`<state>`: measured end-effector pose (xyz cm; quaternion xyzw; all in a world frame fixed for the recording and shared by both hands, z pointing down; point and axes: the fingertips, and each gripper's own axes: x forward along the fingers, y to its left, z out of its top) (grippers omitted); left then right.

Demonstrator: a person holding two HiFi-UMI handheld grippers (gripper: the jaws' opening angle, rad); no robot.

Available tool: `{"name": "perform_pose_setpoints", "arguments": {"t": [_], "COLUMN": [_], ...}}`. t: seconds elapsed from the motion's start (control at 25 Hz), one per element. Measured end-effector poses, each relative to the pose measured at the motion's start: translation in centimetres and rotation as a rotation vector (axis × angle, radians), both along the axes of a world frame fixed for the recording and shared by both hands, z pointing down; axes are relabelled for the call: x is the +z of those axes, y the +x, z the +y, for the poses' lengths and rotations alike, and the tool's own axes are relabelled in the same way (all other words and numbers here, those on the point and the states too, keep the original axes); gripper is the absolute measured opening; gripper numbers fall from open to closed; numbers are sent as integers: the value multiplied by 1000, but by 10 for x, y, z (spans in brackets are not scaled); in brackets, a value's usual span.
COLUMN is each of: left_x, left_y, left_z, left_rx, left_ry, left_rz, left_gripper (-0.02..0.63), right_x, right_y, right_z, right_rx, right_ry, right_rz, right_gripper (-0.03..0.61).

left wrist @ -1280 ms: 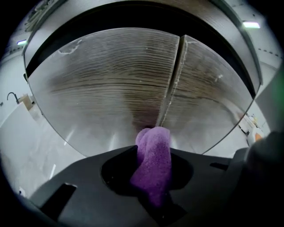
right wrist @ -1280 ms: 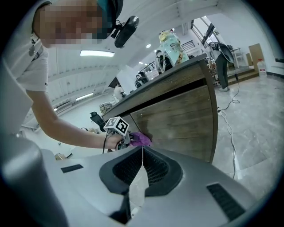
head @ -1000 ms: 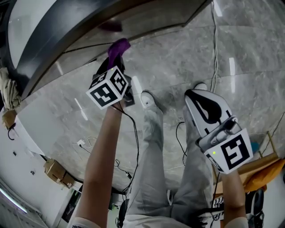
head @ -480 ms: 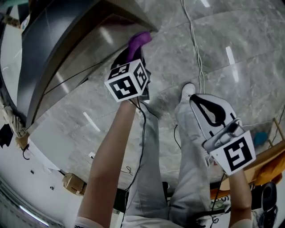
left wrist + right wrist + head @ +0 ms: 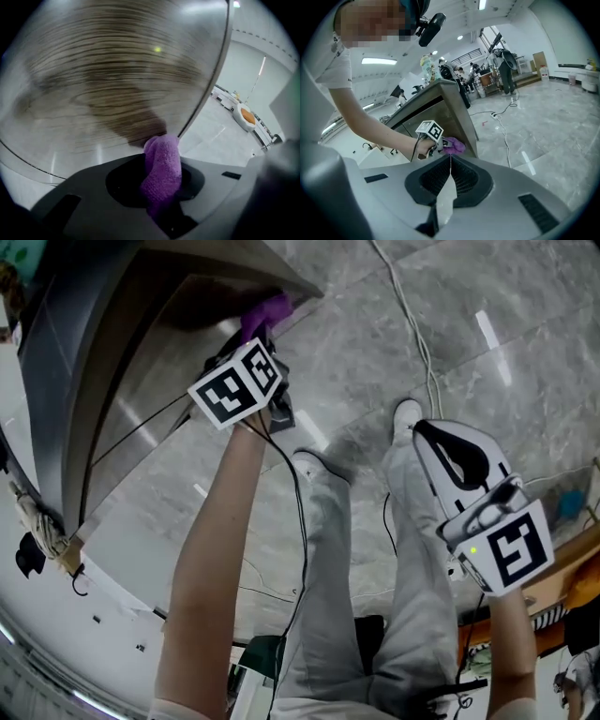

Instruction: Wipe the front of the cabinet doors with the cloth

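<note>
A purple cloth (image 5: 266, 311) is pinched in my left gripper (image 5: 253, 334) and pressed against the wood-grain cabinet door (image 5: 141, 381) near its right edge. From the left gripper view the cloth (image 5: 161, 171) sticks up between the shut jaws and touches the door (image 5: 117, 75). My right gripper (image 5: 448, 460) hangs low at the right, away from the cabinet, jaws shut with nothing in them. Its own view looks across at the cabinet (image 5: 436, 108), the left gripper (image 5: 439, 145) and the cloth (image 5: 453, 146).
A white cable (image 5: 412, 324) runs over the grey marble floor (image 5: 487, 296). The person's legs and shoes (image 5: 319, 465) stand below the grippers. Orange and wooden items (image 5: 572, 549) sit at the right edge. People and tables stand far back (image 5: 497, 65).
The left gripper with the cloth has moved along the cabinet front toward its upper right corner. The right gripper has stayed low at the right.
</note>
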<state>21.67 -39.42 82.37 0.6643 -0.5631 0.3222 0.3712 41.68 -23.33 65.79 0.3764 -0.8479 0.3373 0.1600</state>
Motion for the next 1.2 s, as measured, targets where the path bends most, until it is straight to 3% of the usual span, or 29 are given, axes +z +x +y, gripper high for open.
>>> {"name": "perform_pose_setpoints", "arguments": {"t": [0.2,0.52,0.72,0.84,0.96,1.2], "left_x": [8,13,6,7,13,34], "left_y": [-72,-215,-273,-281,-266,-166], "left_z": [24,72,97,111,124,111], "left_rx": [0,-107,-181,-192,-148,-46], "left_ry": [-24,-80,-78,-91,-117,-133], "left_rz": [-51,-130,-172,-178,-185,-129], "left_gripper": [94,94,94,92,94,92], "right_x": [-2,-7,-9,-11,-14,-13], "right_y": [-54,-149,-198,-213,-211,-154], "right_z": [0,10,24,30,29,11], "right_rx": [-57,-160,-233,-279,-286,-251], "right_ry": [-1,19,-1,-5,-5,-8], "right_rz": [-3,-12,-41,-54,-71,-76], "right_gripper": [28,28,28,28,28,28]}}
